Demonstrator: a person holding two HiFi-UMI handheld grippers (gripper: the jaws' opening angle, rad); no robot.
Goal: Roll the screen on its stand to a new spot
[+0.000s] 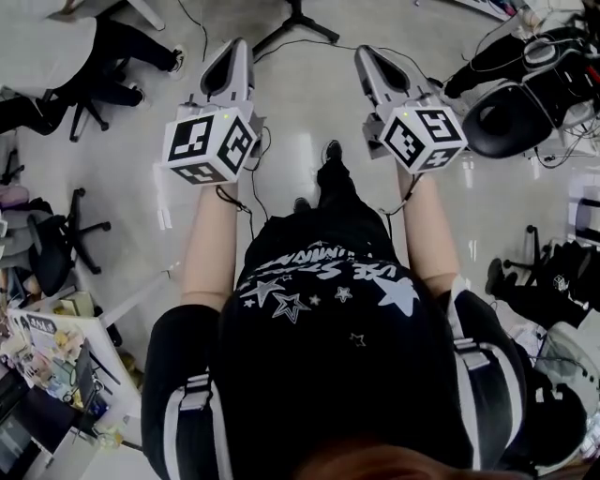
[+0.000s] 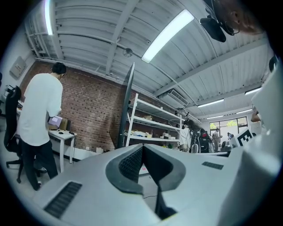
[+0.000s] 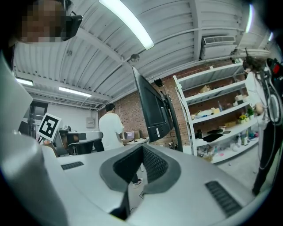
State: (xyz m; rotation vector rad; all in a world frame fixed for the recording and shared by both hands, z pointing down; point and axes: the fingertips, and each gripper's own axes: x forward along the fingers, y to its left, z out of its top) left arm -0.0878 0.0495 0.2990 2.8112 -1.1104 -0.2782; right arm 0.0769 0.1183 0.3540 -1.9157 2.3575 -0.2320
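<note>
The screen [image 3: 152, 106] is a large dark flat panel on a tall black stand, standing ahead of me in front of a brick wall. In the left gripper view the screen [image 2: 127, 106] shows edge-on as a thin dark blade. My left gripper [image 2: 142, 146] is shut with nothing between its jaws, well short of the screen. My right gripper [image 3: 142, 148] is also shut and empty. In the head view the left gripper [image 1: 232, 54] and right gripper [image 1: 367, 58] are held side by side over the floor, pointing forward. Black stand legs [image 1: 298, 23] lie on the floor ahead.
A person in a white shirt [image 2: 37, 119] stands at a small desk left of the screen. White shelving [image 3: 212, 110] runs to its right. Office chairs [image 1: 56, 239], a black seat [image 1: 502, 117] and loose cables [image 1: 253, 187] lie around me on the floor.
</note>
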